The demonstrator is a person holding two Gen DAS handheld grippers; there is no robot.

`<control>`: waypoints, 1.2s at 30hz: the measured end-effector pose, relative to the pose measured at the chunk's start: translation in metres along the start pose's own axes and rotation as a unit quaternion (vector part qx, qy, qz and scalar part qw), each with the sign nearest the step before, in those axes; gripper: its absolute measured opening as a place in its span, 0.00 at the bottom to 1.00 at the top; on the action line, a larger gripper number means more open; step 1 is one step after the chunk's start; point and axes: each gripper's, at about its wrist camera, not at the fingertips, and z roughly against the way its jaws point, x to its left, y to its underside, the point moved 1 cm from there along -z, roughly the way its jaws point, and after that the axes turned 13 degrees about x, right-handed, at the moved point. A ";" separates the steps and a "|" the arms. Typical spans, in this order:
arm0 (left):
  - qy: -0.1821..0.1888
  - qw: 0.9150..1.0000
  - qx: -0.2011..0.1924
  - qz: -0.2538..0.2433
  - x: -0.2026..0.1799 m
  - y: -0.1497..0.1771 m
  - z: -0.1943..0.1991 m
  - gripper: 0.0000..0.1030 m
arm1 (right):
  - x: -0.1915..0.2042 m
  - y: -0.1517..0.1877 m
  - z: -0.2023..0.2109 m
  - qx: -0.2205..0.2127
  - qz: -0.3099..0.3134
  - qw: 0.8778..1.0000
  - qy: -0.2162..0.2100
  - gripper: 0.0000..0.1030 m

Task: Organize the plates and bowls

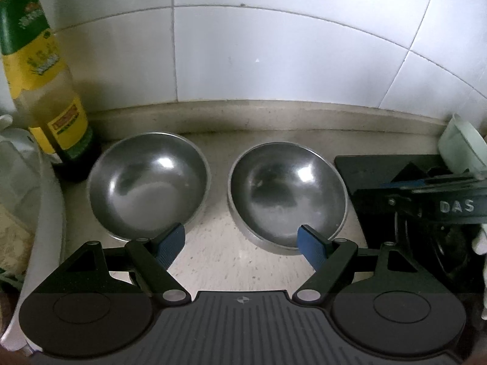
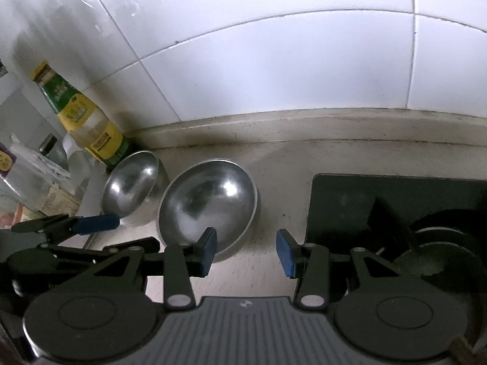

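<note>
Left wrist view: the left gripper (image 1: 242, 241) hangs over the pale speckled counter (image 1: 231, 255) with its blue fingers (image 1: 170, 243) spread wide and nothing between them. Two steel bowls sit side by side near the counter's back edge, under the white tiled wall (image 1: 274, 54): the left bowl (image 1: 149, 184) lies just beyond the left fingertip, the right bowl (image 1: 286, 194) just beyond the right one, and the bare gap between the bowls lines up with the middle of the fingers. A yellow-labelled bottle (image 1: 51, 97) stands at the back left, a black stove top (image 1: 395, 200) to the right. Right wrist view: the right gripper (image 2: 246, 251) holds its fingers (image 2: 208, 251) at a narrower gap, empty, over bare counter (image 2: 289, 158). The nearer bowl (image 2: 210, 203) sits just ahead of the left fingertip; the farther bowl (image 2: 134, 185) lies beyond it towards the bottle (image 2: 88, 121). The left gripper (image 2: 100, 222) shows at the left edge, and the stove top (image 2: 350, 200) on the right.
</note>
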 end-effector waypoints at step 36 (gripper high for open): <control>-0.002 0.999 0.041 -0.009 -0.017 -0.013 -0.051 0.54 | -0.003 -0.033 -0.071 0.080 0.030 0.996 -0.016 0.22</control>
